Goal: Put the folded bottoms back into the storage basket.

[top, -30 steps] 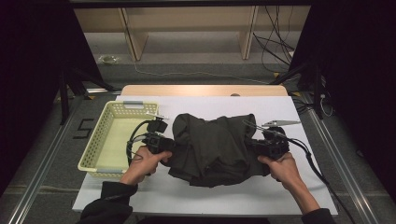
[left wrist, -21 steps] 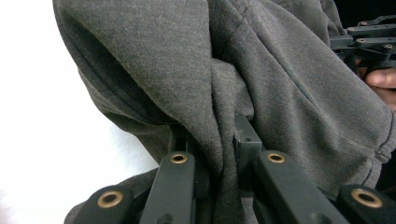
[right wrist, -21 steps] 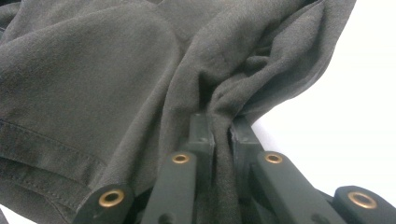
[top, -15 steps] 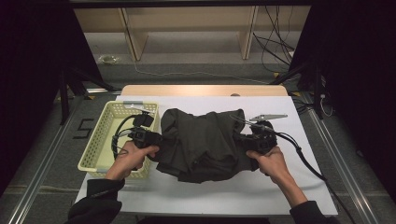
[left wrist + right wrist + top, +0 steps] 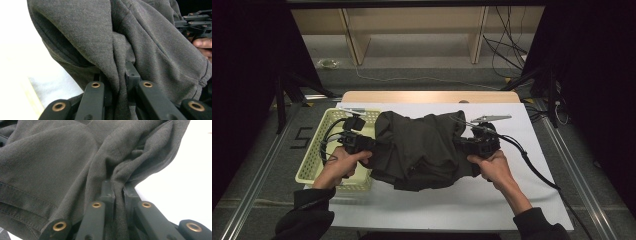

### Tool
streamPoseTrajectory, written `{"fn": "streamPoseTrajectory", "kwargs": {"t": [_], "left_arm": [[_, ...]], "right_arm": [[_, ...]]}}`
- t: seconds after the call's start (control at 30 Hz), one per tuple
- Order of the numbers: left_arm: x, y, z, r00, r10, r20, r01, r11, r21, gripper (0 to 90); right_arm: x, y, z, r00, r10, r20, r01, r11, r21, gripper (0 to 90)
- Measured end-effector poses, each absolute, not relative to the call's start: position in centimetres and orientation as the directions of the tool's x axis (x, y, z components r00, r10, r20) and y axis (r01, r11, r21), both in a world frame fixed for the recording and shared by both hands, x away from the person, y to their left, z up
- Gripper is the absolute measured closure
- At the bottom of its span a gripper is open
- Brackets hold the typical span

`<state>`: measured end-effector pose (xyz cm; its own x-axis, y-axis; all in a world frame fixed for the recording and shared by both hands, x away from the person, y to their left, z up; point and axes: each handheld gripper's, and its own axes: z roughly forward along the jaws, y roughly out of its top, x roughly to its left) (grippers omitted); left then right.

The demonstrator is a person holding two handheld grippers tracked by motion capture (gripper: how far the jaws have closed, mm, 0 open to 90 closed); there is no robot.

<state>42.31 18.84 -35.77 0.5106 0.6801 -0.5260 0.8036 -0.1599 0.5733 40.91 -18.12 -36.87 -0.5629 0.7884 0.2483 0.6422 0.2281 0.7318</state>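
Garment: a dark grey-green cloth garment [image 5: 422,150], bunched and folded, held up between the two grippers over the middle of the bench; its left edge overlaps the right rim of the basket.
Garment seen close: in the left gripper view the cloth [image 5: 150,50] hangs in thick folds with a hem at 4 o'clock; in the right gripper view the cloth [image 5: 62,157] shows a stitched hem at 8 o'clock.
Left gripper: the left gripper [image 5: 362,144] is at 9 o'clock of the garment, above the basket's right side, in the person's left hand [image 5: 339,165].
Left fingers: nearly closed, pinching a fold of the garment; in the left gripper view one finger [image 5: 131,75] presses against the cloth drawn down between the pair.
Right gripper: the right gripper [image 5: 469,145] is at 3 o'clock of the garment, in the person's right hand [image 5: 494,167], with a cable trailing toward 4 o'clock.
Right fingers: nearly closed, clamped on a gathered pleat of the garment; in the right gripper view the fingers [image 5: 108,192] squeeze the cloth from both sides.
Basket: a pale yellow lattice basket [image 5: 319,150] stands at the bench's 9 o'clock edge.
Bench: white sheet over the bench [image 5: 522,200], with a wooden strip showing at 12 o'clock.
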Motion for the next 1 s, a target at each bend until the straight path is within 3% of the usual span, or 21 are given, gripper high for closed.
{"fn": "streamPoseTrajectory", "kwargs": {"t": [1.0], "left_arm": [[42.1,22.2,-32.9,0.507,0.678,-0.533,0.778,-0.094,0.621,80.4]], "right_arm": [[42.1,-15.5,-34.4,-0.601,0.758,0.253,0.605,0.225,0.764,83.1]]}}
